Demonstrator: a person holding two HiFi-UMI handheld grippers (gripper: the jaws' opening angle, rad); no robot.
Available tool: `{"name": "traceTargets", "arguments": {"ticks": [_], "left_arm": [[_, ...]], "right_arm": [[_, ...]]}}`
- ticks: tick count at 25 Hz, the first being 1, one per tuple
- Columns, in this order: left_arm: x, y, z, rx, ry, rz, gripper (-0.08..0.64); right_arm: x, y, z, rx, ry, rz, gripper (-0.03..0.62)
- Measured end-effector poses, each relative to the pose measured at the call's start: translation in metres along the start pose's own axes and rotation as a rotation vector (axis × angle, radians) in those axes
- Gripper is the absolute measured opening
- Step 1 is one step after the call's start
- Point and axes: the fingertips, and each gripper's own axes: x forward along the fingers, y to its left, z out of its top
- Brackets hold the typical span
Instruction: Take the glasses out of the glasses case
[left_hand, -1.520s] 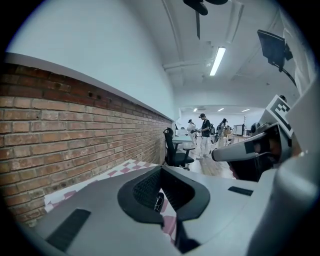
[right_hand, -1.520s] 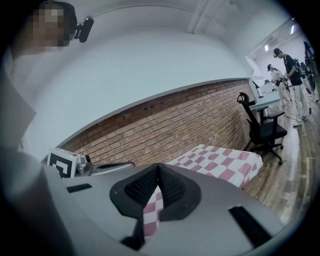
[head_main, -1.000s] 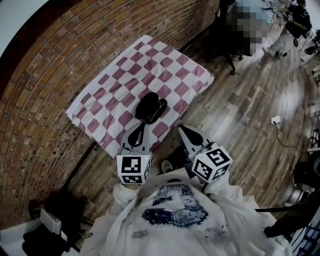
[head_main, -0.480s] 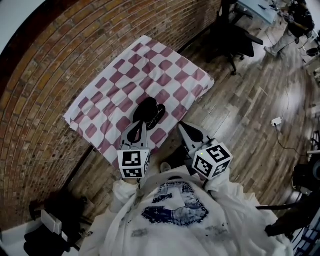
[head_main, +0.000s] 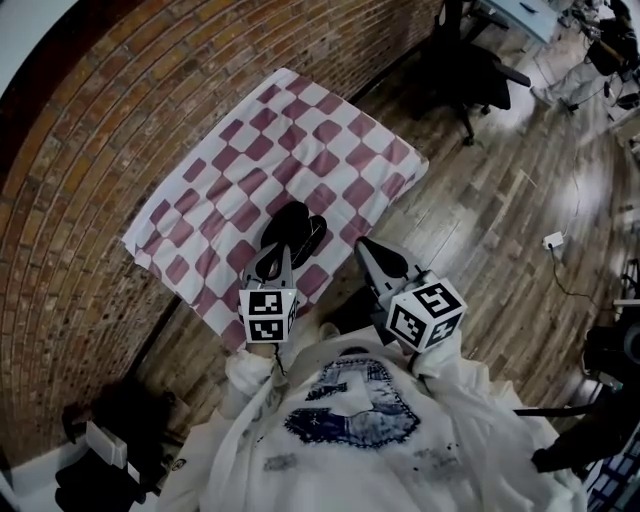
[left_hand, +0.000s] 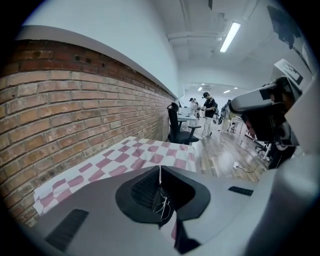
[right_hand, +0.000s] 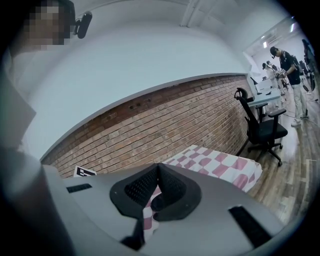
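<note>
The black glasses case (head_main: 293, 230) lies on the pink-and-white checked cloth (head_main: 300, 130), near its front edge; it looks like two dark halves side by side. No glasses can be made out in it. My left gripper (head_main: 278, 252) is shut, and its tip sits just short of the case's near end. In the left gripper view the left gripper (left_hand: 160, 171) shows its jaws closed, with thin pale wiry lines in the slit. My right gripper (head_main: 363, 246) hangs off the cloth's front right edge, shut and empty. Below the closed tips of the right gripper (right_hand: 159, 166), a dark bit of the case (right_hand: 158, 202) shows.
A brick wall (head_main: 90, 150) runs along the far and left sides of the table. A black office chair (head_main: 470, 70) stands at the far right on the wooden floor (head_main: 500, 200). A white plug (head_main: 550, 240) with a cable lies on the floor. Dark bags (head_main: 100, 450) sit at lower left.
Both grippers have moved forward toward the cloth. The left one has come closer to the case's near end. Both stay shut.
</note>
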Motion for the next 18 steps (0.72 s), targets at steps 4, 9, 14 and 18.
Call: {"name": "traceTargets", "arguments": {"ticks": [4,9,14,18], "left_arm": [[0.019,-0.002,-0.011,-0.008,0.045,-0.013,0.011],[0.043,-0.007,-0.026,-0.017,0.110,-0.040,0.025],[0.065,-0.010,-0.045,-0.033,0.175,-0.065,0.060],[0.080,-0.010,-0.060,-0.030,0.232,-0.080,0.092]], "right_arm": [[0.003,-0.012,0.005,0.002,0.009,-0.011,0.014],[0.005,-0.028,0.008,0.003,0.027,-0.024,0.014],[0.005,-0.045,0.012,0.006,0.039,-0.040,0.014],[0.006,-0.056,0.012,0.008,0.051,-0.044,0.014]]}}
